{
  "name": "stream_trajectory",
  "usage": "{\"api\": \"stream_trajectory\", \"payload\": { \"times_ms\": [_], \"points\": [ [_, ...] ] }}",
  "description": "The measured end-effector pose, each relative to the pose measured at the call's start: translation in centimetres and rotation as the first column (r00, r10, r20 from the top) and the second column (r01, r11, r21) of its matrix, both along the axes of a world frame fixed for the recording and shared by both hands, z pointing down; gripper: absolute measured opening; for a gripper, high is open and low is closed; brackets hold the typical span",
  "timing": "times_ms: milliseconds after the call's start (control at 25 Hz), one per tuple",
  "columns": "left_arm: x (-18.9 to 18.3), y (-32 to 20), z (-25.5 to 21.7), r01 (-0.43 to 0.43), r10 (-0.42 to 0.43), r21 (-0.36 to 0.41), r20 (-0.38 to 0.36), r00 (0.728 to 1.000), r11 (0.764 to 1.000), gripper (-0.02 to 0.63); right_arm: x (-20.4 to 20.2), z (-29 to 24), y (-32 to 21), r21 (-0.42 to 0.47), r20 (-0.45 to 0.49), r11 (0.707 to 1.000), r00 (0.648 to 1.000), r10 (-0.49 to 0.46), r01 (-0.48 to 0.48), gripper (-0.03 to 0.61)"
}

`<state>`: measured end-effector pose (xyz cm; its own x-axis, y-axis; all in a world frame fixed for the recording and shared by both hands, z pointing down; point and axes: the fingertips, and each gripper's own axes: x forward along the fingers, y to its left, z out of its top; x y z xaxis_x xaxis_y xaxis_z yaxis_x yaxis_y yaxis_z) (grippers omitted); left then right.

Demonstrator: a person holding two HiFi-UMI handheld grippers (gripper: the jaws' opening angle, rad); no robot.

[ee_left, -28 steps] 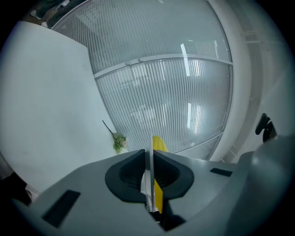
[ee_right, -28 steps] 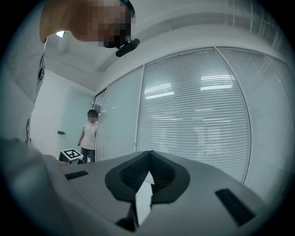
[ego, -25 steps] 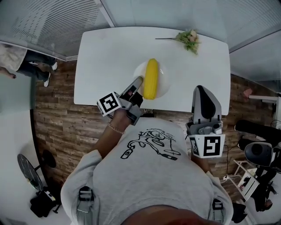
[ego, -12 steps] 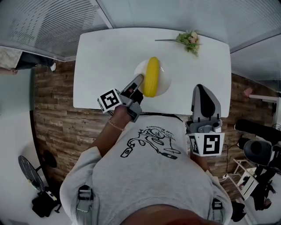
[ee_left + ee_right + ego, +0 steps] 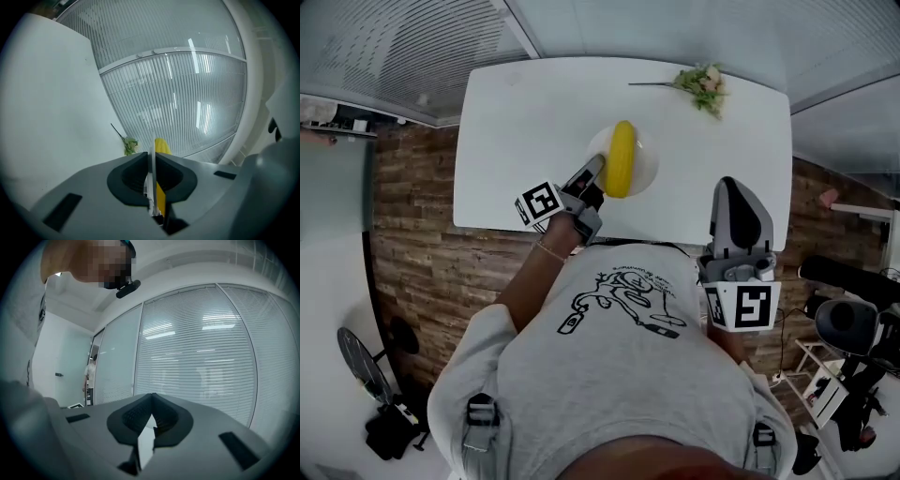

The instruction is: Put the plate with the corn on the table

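Note:
A white plate with a yellow corn cob on it is over the white table, near its front edge. I cannot tell whether the plate rests on the tabletop. My left gripper is shut on the plate's near left rim. In the left gripper view the rim shows edge-on, pinched between the jaws, with the corn behind it. My right gripper is held off the table's front right edge. In the right gripper view its tips meet with nothing between them.
A sprig of green leaves and pale flowers lies at the table's far right, also seen as a sprig past the left jaws. Glass walls with blinds stand behind the table. Brown wood flooring lies on both sides.
My left gripper has carried the plate and corn a little farther over the table, away from me, and lower. The right gripper has barely shifted. A person at the far left has left the view.

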<state>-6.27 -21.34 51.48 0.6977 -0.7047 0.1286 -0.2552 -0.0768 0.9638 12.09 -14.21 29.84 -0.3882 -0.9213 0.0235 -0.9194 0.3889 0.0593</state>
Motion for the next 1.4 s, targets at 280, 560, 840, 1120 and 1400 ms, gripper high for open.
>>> {"api": "stream_trajectory", "payload": {
  "times_ms": [280,560,840,1120,1400],
  "points": [
    [0.6,-0.7,3.7,-0.024,0.024,-0.019,0.001,1.000,1.000,0.035,0.1,-0.1,0.2,0.005,-0.002,1.000,1.000,-0.002,0.002,0.006],
    [1.5,-0.6,7.6,-0.059,0.059,-0.053,0.005,0.998,0.997,0.035,0.0,-0.2,0.8,0.006,-0.002,1.000,1.000,0.000,0.000,0.006],
    [1.9,-0.7,11.5,-0.072,0.071,-0.083,-0.007,0.997,0.994,0.035,-0.1,0.4,0.7,0.000,-0.005,1.000,1.000,0.006,-0.006,0.006],
    [2.3,-0.8,14.6,-0.080,0.082,-0.096,0.017,0.996,0.992,0.035,0.0,0.6,1.0,-0.002,-0.010,1.000,1.000,0.007,-0.007,0.006],
    [2.3,-1.3,17.1,-0.085,0.090,-0.105,0.044,0.995,0.991,0.035,0.0,0.8,1.1,-0.006,-0.016,1.000,1.000,0.006,-0.006,0.006]
  ]
}}
